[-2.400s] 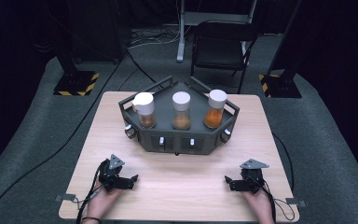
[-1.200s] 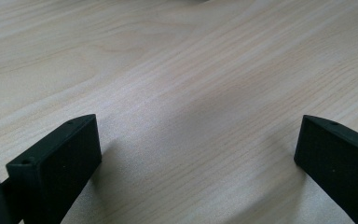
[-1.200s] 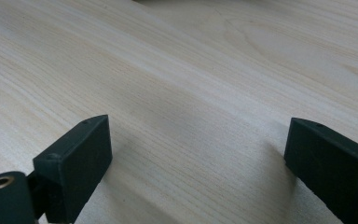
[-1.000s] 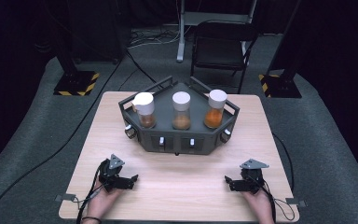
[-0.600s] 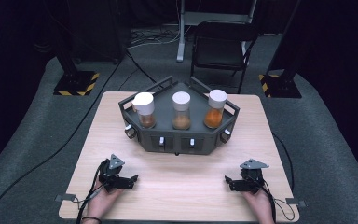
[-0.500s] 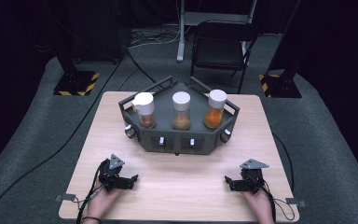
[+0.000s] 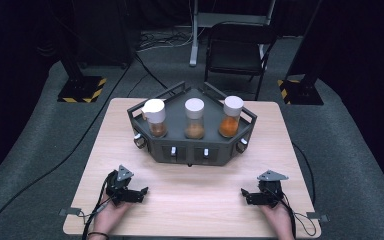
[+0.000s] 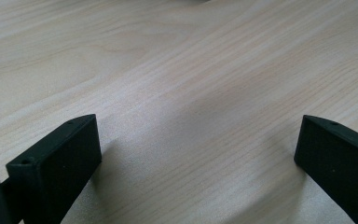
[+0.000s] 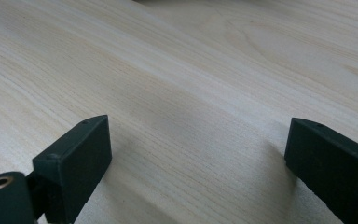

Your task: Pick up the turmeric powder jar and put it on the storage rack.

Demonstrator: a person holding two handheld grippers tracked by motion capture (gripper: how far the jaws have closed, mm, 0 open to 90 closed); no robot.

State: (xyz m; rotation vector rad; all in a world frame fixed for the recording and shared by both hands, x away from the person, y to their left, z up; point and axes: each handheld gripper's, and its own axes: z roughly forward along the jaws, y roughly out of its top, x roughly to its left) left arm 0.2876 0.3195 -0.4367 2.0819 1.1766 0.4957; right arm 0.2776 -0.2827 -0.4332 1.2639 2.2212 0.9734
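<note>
A dark grey angular rack (image 7: 195,150) stands at the table's far middle. It holds three white-capped jars: the left jar (image 7: 155,117) and middle jar (image 7: 195,118) with brownish powder, the right jar (image 7: 230,116) with orange powder. My left gripper (image 7: 139,192) rests on the wood near the front left, held by a hand. Its jaws stand wide apart over bare wood in the left gripper view (image 8: 198,144). My right gripper (image 7: 246,194) rests near the front right, open too, with nothing between its fingers (image 9: 196,144).
The light wooden table (image 7: 195,200) has bare room between and in front of the grippers. A black chair (image 7: 237,52) stands behind the table on grey carpet. Black stands with yellow-striped bases (image 7: 82,90) flank the far corners. Cables trail off the front edge.
</note>
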